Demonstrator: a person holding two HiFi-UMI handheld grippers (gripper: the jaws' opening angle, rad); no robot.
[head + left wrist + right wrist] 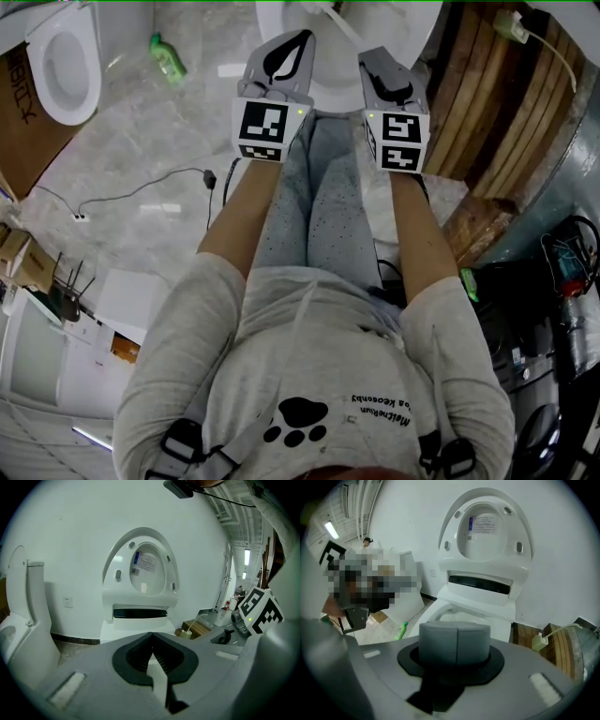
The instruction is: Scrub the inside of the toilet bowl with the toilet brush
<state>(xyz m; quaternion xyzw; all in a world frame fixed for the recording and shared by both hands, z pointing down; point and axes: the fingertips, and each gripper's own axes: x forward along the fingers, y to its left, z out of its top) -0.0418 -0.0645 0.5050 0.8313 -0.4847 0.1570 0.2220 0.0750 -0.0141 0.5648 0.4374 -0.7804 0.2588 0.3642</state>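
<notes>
Clenched on nothing, the left hand-held gripper (151, 634) and right hand-held gripper (456, 641) point side by side at the toilet bowl (450, 615) just beyond them, lid (494, 527) raised, with no toilet brush showing in any view.

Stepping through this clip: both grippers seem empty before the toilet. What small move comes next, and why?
Probably swing the right gripper rightward toward the white handled item, likely the brush, on the wooden platform: both it and the left gripper are shut on nothing.
</notes>
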